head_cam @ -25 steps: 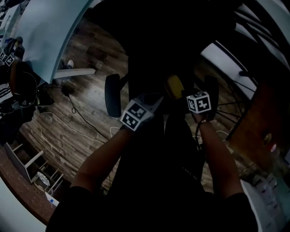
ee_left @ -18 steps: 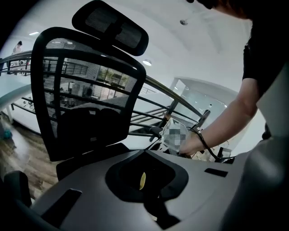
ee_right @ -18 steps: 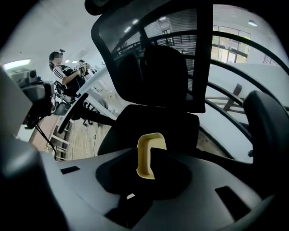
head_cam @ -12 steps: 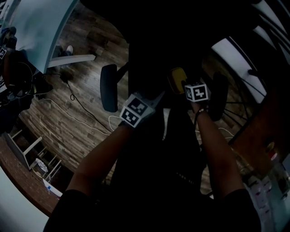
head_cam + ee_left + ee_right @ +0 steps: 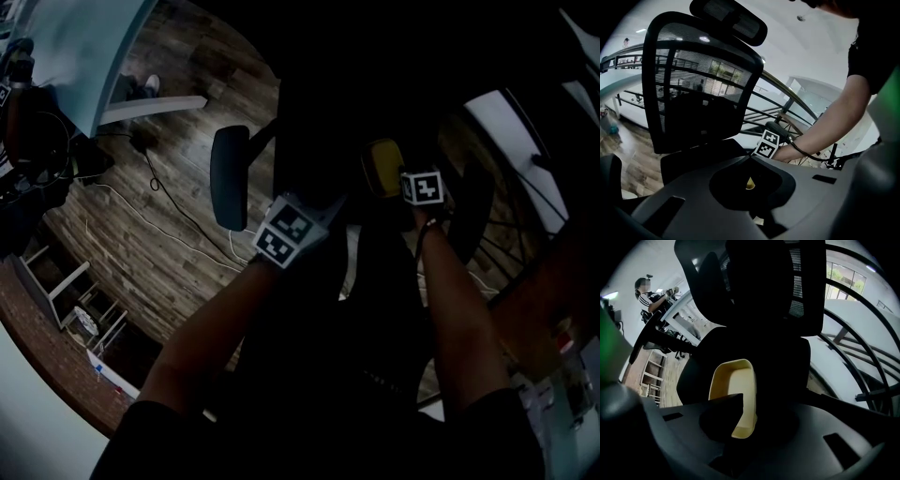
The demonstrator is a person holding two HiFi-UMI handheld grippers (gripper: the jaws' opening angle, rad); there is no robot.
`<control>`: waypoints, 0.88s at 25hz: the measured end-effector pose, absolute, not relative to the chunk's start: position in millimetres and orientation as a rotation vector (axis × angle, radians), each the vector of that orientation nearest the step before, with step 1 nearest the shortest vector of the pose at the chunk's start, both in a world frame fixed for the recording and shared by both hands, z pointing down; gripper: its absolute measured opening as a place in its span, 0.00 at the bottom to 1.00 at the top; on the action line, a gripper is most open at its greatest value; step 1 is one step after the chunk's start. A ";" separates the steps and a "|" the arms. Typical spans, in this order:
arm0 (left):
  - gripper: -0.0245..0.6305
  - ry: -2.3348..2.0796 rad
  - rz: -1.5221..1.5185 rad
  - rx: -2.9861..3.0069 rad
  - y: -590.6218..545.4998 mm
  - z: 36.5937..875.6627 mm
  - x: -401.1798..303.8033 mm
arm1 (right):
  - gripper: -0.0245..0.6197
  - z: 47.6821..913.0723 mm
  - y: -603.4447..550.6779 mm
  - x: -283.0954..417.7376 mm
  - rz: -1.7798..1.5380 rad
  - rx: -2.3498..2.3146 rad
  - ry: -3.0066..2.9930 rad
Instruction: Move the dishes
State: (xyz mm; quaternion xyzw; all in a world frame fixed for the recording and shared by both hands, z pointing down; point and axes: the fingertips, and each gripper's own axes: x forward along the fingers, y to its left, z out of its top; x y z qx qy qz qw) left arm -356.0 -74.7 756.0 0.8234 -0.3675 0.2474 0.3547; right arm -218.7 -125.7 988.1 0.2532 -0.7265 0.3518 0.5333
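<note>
The scene is dim. A pale yellow oblong dish (image 5: 733,383) hangs over the seat of a black office chair (image 5: 768,291). My right gripper (image 5: 746,404) is shut on the dish's rim, one jaw inside it. Its jaws have just closed a little further on the dish. In the head view the yellow dish (image 5: 382,167) shows just beyond the right gripper (image 5: 420,187). My left gripper (image 5: 289,232) is to its left over the chair. Its jaws (image 5: 750,158) meet at the tips with nothing between them. The chair's mesh back (image 5: 693,84) stands ahead of it.
The chair's armrest (image 5: 228,178) sticks out to the left above a wooden floor (image 5: 159,244) with loose cables. A white desk (image 5: 84,47) stands at the far left, a curved railing (image 5: 862,362) to the right. A person (image 5: 649,298) stands far off.
Both hands have sunk toward the chair, the right one more. The yellow dish has stayed in the right gripper.
</note>
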 end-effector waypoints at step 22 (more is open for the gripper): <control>0.02 -0.957 0.651 2.088 -60.8 770.2 -353.1 | 0.06 1025.7 -104.4 -202.6 0.897 0.555 -1.660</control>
